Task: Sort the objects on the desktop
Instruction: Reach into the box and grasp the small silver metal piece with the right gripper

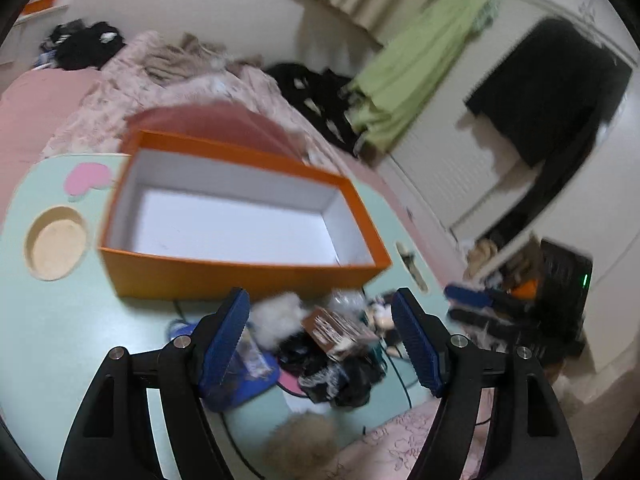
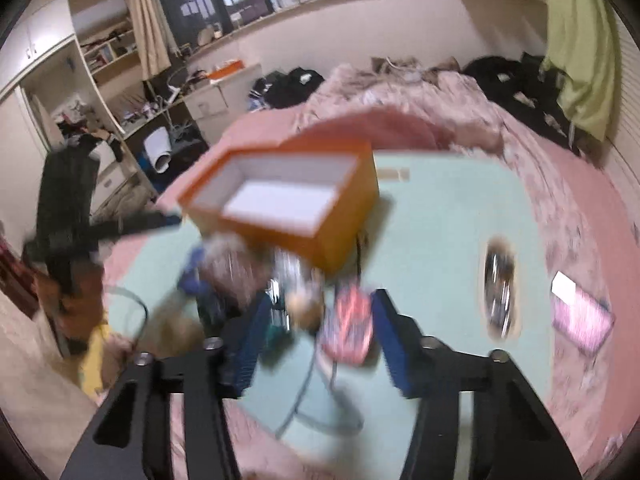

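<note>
Left wrist view: my left gripper (image 1: 320, 340) jaws wide, nothing between pads. Clutter pile (image 1: 320, 344) lies just beyond and below, on mint surface (image 1: 60, 340). Orange box (image 1: 240, 216) empty, straight ahead past pile, long axis running across view.

Right wrist view: my right gripper (image 2: 316, 328) jaws narrowed; pink patterned item (image 2: 350, 330) sits between them, blur hides whether pads press. Box up ahead; right hand looks nearer the pile.

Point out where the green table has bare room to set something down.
The orange box is empty inside. Bare tabletop lies between the box and the phone, and in front of the round cup recess. The pile of small things in front of the box is crowded.
</note>
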